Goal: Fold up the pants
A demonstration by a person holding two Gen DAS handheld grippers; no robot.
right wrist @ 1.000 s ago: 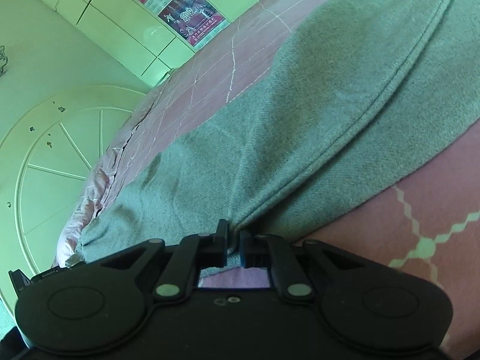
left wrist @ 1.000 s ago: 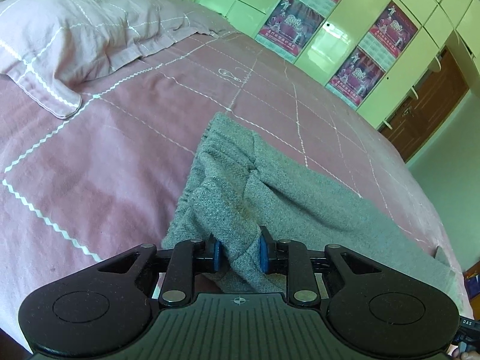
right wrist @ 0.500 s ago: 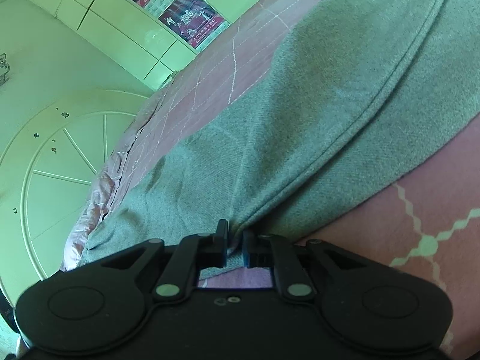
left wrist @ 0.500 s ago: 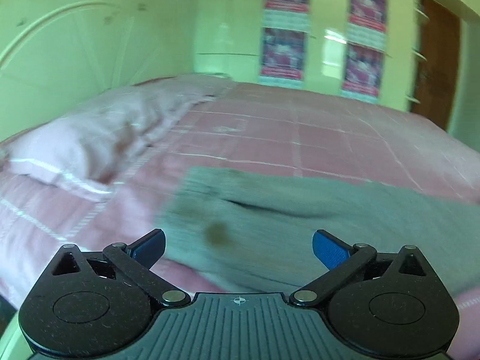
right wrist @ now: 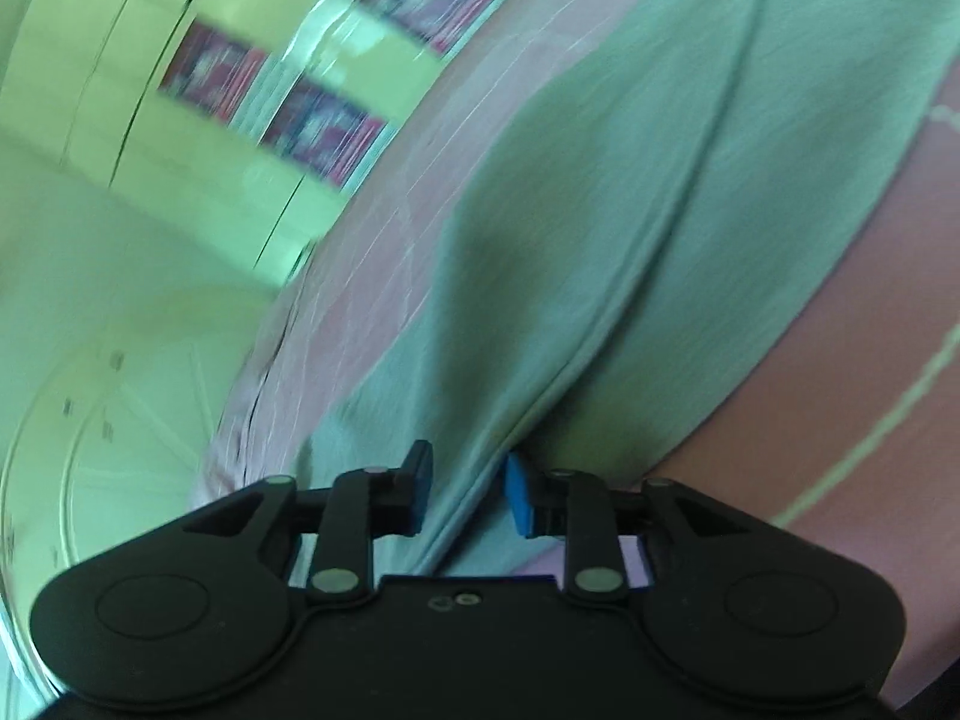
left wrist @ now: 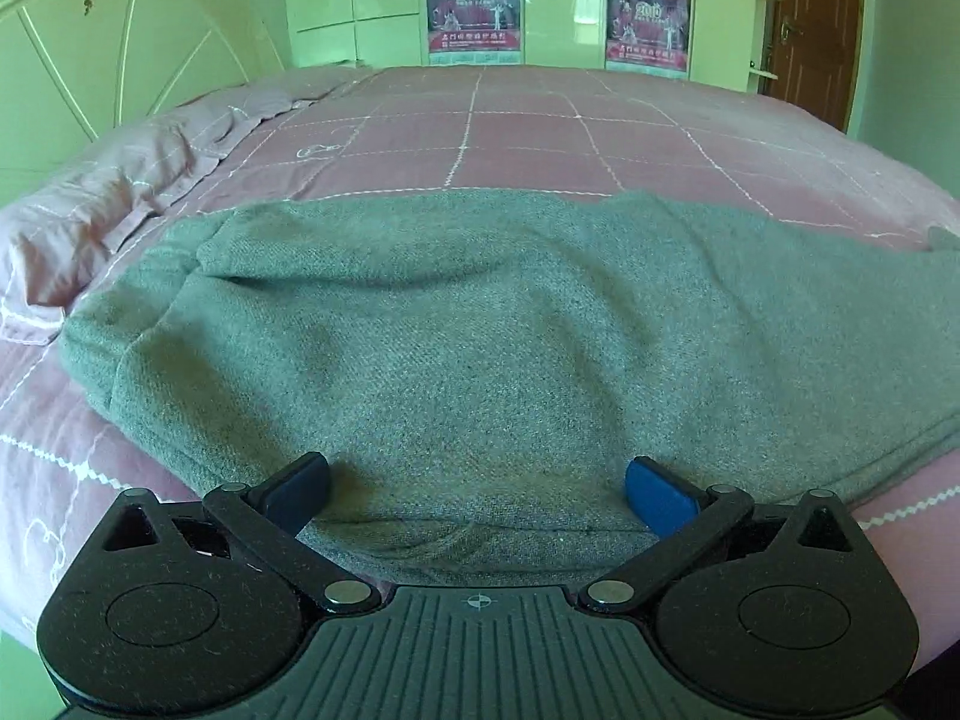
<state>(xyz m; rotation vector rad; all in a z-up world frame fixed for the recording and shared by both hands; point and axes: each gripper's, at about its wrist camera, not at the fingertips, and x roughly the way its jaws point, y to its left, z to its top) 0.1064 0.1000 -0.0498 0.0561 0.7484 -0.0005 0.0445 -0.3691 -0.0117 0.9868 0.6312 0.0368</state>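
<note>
Pink checked bed (left wrist: 540, 138) fills the left wrist view, grey pants (left wrist: 480, 330) laid flat across its near half, doubled lengthwise so a cross fold can follow, likely. Left tongs (left wrist: 477, 495) gape fully wide over the near hem, gripping nothing. Right wrist view, blurred: right tongs (right wrist: 462, 495) have just been opening, pants seam edge (right wrist: 600, 330) between the pads, apparently released.

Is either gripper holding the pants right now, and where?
Nothing is held. The left gripper is wide open over the grey pants; the right gripper has just been opening, a fabric fold between its fingers.
</note>
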